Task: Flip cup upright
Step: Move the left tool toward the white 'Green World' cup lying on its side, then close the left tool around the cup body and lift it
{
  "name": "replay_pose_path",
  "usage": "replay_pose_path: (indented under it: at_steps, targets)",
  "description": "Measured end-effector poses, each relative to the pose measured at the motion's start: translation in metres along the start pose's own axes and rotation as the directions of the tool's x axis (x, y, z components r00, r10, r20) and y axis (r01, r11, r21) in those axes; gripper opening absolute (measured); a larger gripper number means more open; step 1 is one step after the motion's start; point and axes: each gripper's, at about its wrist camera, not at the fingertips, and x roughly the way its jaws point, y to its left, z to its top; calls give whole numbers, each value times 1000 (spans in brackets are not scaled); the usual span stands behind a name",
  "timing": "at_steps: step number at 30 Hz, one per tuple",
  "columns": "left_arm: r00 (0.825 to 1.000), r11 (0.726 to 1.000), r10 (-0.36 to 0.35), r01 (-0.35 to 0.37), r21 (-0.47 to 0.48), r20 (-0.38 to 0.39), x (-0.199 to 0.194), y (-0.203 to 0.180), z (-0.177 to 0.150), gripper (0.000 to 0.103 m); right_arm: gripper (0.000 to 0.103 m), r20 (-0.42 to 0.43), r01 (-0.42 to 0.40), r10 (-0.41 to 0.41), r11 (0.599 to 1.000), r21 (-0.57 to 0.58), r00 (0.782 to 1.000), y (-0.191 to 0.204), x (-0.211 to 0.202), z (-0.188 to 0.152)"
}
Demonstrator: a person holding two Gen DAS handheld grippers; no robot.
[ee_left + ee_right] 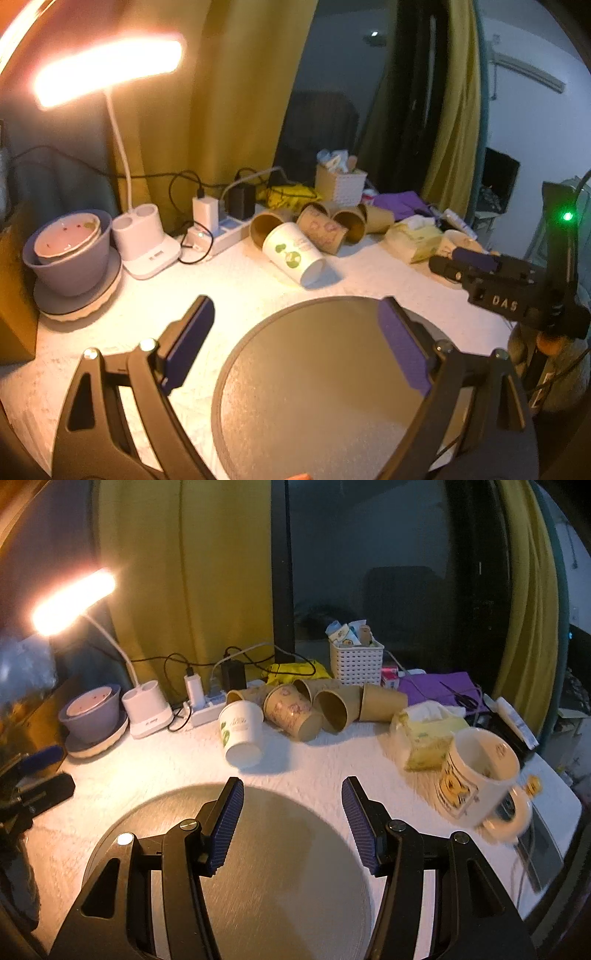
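A white paper cup with green print lies on its side on the white table, its base toward me, beyond a round grey mat. Several brown paper cups lie on their sides behind it. My left gripper is open and empty above the mat. My right gripper is open and empty over the mat; it also shows at the right of the left wrist view. Both are short of the white cup.
A lit desk lamp, stacked bowls, a power strip, a white basket, a tissue pack and a white mug ring the table.
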Motion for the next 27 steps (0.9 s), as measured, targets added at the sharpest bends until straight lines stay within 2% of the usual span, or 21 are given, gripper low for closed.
replay_pose_path:
  at_steps: [7,17,27]
  targets:
    - [996,999,20,-23,-39,-91,48,-3,23,91,58,-8,-28,28,999,23,1000,-23,38,26]
    - [978,996,16,-35,-87,-206,133,-13,46,91,58,-60,-52,55,998,44,997,-50,88,50]
    - [949,985,10,-64,-161,-314,210,-9,52,91,58,-96,-61,66,997,56,993,-67,125,59]
